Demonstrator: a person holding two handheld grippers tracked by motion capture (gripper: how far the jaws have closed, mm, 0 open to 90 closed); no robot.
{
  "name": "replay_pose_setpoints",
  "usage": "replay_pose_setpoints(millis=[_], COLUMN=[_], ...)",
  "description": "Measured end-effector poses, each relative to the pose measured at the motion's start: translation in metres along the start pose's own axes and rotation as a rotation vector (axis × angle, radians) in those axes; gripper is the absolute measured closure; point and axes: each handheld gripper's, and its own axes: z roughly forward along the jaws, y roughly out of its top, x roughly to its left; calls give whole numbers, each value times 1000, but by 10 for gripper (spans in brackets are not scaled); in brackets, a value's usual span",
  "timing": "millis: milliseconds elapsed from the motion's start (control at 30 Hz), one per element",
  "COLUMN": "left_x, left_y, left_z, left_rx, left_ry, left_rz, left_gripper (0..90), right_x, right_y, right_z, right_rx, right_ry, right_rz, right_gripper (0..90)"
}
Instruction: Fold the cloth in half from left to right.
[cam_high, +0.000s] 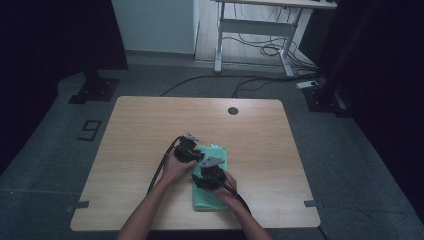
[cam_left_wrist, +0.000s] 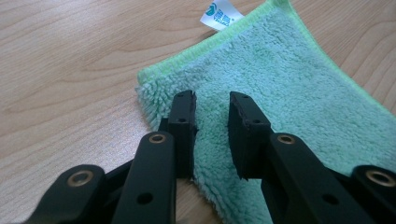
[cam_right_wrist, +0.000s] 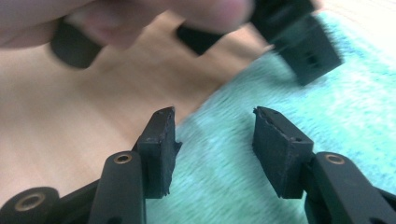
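Currently, I see the left gripper (cam_left_wrist: 212, 100) poised low over the near corner of a folded mint-green fluffy microfibre cloth (cam_left_wrist: 289, 93), its jaws narrowly parted with pile between them but not clamped. A small white label with teal print (cam_left_wrist: 221, 13) projects from the cloth's stitched edge. The cloth (cam_high: 212, 175) lies on the pale wood-grain counter (cam_high: 135, 135), toward its front middle. Farther right, the right gripper (cam_right_wrist: 215, 114) hovers above the cloth's edge (cam_right_wrist: 261, 140), jaws set wide, gripping nothing; the left hand (cam_right_wrist: 140, 14) shows blurred beyond.
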Motion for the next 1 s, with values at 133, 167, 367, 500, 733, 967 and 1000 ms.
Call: replay_pose_setpoints(millis=[133,167,367,500,733,967,1000], left_x=[0,0,1,2,1,1,0], left_y=[0,0,-1,-1,-2,-2,-2], left_z=[0,0,0,0,0,0,0], left_rx=[-2,-1,-8,-10,-13,-16,-15], left_ry=[-1,-2,-5,-9,-5,-6,-4], left_rz=[-9,-7,-12,-19,-23,-28,-28], left_gripper=[723,724,728,730,729,727,722], right_x=[10,13,22,30,42,45,45], right_y=[-7,-9,-22,-32,-40,-45,-45], right_z=[-8,-10,-23,-31,-40,-45,-45], right_rx=[2,3,-13,-32,-33,-32,-32], right_ry=[19,19,42,48,67,96,100], right_rz=[-20,-26,-32,-47,-72,-71,-69], right_gripper=[480,480,481,485,486,473,472])
